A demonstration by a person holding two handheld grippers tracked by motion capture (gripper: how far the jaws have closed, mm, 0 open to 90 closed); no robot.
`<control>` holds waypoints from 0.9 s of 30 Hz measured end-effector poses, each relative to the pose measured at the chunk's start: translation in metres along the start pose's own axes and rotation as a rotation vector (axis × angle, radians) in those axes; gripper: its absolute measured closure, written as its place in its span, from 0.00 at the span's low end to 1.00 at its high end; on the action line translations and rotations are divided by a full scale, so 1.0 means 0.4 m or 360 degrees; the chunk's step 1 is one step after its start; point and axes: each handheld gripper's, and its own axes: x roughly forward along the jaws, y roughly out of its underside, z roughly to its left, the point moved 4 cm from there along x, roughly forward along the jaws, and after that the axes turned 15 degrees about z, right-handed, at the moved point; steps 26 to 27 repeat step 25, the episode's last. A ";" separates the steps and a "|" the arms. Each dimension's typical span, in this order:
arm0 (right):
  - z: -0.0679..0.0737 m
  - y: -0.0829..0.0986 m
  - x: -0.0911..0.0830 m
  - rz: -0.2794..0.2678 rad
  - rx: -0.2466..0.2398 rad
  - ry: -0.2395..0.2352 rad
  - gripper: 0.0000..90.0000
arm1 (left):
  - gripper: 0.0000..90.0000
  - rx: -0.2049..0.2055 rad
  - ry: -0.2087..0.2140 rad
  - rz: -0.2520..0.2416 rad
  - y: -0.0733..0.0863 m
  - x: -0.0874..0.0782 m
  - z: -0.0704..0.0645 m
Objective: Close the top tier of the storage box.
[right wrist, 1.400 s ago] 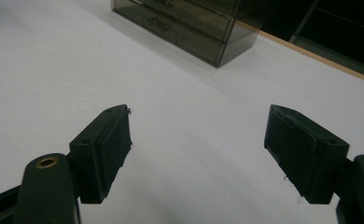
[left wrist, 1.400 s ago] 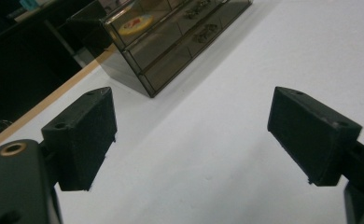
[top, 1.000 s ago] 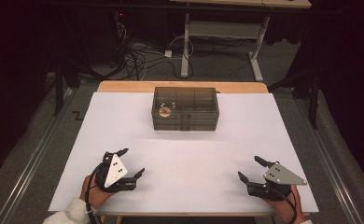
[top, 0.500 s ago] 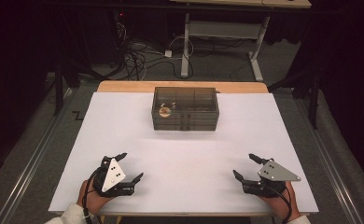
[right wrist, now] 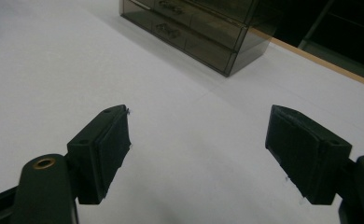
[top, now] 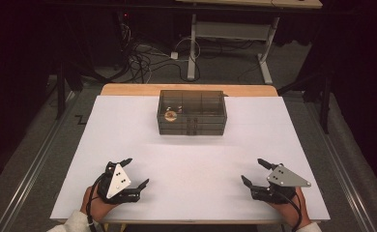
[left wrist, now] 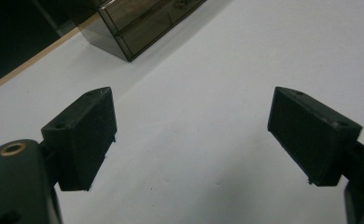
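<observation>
Near the table's front edge, the left gripper (top: 136,172) and right gripper (top: 254,173) rest spread and empty; both face the drawer box (top: 192,112), seemingly readying to reach.

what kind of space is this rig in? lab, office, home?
Most likely a lab or recording workspace: a table under a white sheet holds one smoky drawer box, with loose cables on the floor and a desk frame behind.

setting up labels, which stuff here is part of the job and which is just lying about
In the job:
left gripper, open
right gripper, open
smoked clear drawer box

Lying about:
cables on the floor
desk frame behind the table
</observation>
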 end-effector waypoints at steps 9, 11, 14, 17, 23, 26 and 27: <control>0.000 0.003 -0.004 0.0004 0.0009 0.0011 0.24 | 0.16 0.0001 0.0007 0.0008 -0.002 0.008 0.001; -0.001 0.005 -0.005 0.0006 0.0011 0.0014 0.25 | 0.16 0.0005 0.0007 0.0008 -0.003 0.009 0.001; -0.003 0.008 -0.006 0.0016 0.0011 0.0025 0.25 | 0.16 0.0009 0.0008 0.0012 -0.004 0.010 0.002; -0.006 0.010 -0.006 0.0024 0.0017 0.0032 0.25 | 0.16 0.0012 0.0005 0.0023 -0.004 0.014 0.004; -0.007 0.015 -0.009 0.0035 0.0032 0.0048 0.25 | 0.16 0.0003 0.0004 0.0021 -0.006 0.016 0.008; -0.008 0.017 -0.010 0.0037 0.0028 0.0048 0.25 | 0.16 0.0007 0.0004 0.0019 -0.008 0.016 0.009; -0.008 0.017 -0.010 0.0037 0.0028 0.0048 0.25 | 0.16 0.0007 0.0004 0.0019 -0.008 0.016 0.009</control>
